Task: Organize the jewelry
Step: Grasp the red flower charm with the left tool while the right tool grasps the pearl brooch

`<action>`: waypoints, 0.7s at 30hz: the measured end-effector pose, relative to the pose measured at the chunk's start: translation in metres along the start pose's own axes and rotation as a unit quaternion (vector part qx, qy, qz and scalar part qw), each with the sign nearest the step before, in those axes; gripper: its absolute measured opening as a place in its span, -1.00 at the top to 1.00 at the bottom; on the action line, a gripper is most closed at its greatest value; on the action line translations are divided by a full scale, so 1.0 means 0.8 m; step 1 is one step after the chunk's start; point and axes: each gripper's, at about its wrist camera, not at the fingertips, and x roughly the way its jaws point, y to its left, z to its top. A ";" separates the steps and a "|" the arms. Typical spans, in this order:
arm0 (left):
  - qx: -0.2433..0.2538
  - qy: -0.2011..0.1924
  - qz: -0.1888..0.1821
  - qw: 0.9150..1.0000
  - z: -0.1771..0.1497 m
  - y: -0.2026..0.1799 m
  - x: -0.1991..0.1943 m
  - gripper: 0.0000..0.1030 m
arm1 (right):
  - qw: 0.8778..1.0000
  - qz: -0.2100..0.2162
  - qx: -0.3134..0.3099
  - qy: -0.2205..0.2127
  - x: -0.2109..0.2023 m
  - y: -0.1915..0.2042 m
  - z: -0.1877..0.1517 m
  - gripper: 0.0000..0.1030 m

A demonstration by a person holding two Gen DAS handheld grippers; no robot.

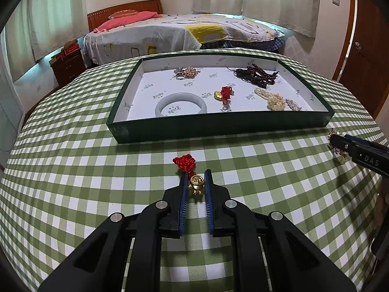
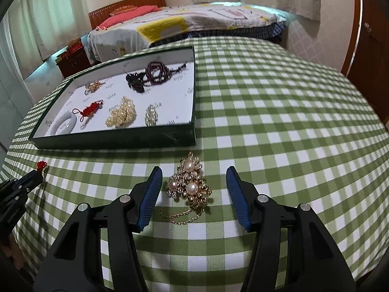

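left tool [image 1: 196, 179] fingers narrowly parted; right tool [image 2: 194, 179] spread wide

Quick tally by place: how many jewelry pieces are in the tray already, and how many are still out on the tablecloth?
In the tray: 6 (rings cluster, dark beads, red-knot gold charm, pearl strand, crystal clip, jade bangle)
On the tablecloth: 2 (gold figurine charm between the left tongs, pearl brooch between the right tongs)
Total: 8
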 end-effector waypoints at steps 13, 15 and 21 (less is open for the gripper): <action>-0.003 0.001 0.001 1.000 0.000 0.003 0.003 0.73 | 1.000 0.009 -0.025 -0.004 -0.005 0.020 -0.009 0.43; -0.003 0.001 0.001 1.000 0.000 0.003 0.002 0.73 | 1.000 0.012 -0.026 -0.005 -0.007 0.022 -0.010 0.43; -0.005 -0.003 0.001 1.000 0.002 0.004 -0.001 0.73 | 0.999 0.021 -0.032 -0.014 -0.018 0.030 -0.007 0.43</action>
